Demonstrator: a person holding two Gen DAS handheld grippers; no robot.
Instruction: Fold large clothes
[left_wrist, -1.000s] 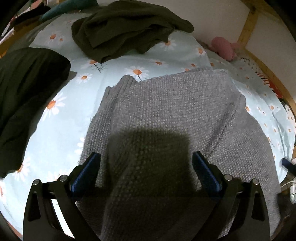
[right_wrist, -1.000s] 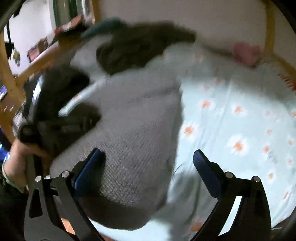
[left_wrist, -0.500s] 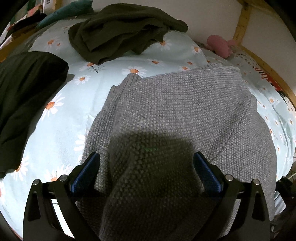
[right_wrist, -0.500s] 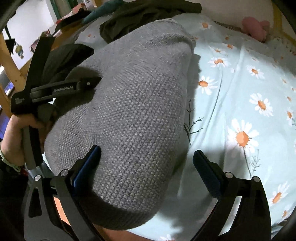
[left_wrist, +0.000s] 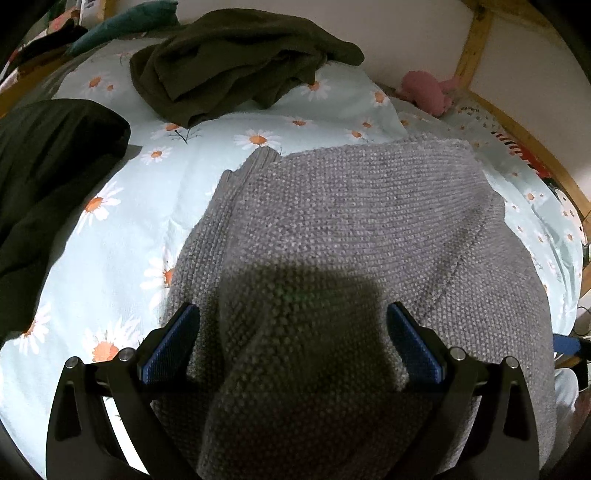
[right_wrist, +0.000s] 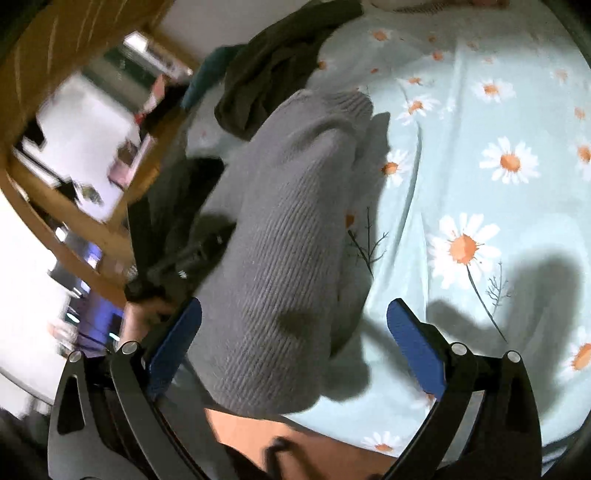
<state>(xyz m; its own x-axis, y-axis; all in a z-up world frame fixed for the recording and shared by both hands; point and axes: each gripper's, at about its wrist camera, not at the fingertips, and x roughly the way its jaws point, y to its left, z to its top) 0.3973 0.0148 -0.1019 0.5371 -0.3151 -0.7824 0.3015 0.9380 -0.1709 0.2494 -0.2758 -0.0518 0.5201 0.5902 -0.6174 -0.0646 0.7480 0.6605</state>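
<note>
A grey knit sweater (left_wrist: 351, 236) of coarse, pebbly chunky yarn lies folded on the bed, on a pale blue duvet (left_wrist: 122, 236) printed with white, orange-centred daisies. In the left wrist view it fills the lower middle, a broad rounded slab with a ribbed edge at its far left corner and a diagonal seam across its right side. The left gripper (left_wrist: 293, 339) sits low over the near part of the sweater, its two blue-padded black fingers (left_wrist: 171, 341) spread wide, one on each side of a raised fold; whether the pads touch the knit cannot be told.

In the right wrist view the sweater (right_wrist: 280, 240) appears as a long, thick roll with a ribbed cuff or hem at its far end, running away from the camera along the bed's left edge. The right gripper (right_wrist: 295, 343) has its two fingers spread wide too, the left one just beside the roll, the right one over bare duvet (right_wrist: 480, 155); it grips nothing.

Two other dark garments lie on the bed: a crumpled olive-green one (left_wrist: 236, 62) beyond the sweater and a blackish one (left_wrist: 48, 173) at the left. A pink soft toy (left_wrist: 428, 90) rests by the wooden bed frame (left_wrist: 532, 147).
</note>
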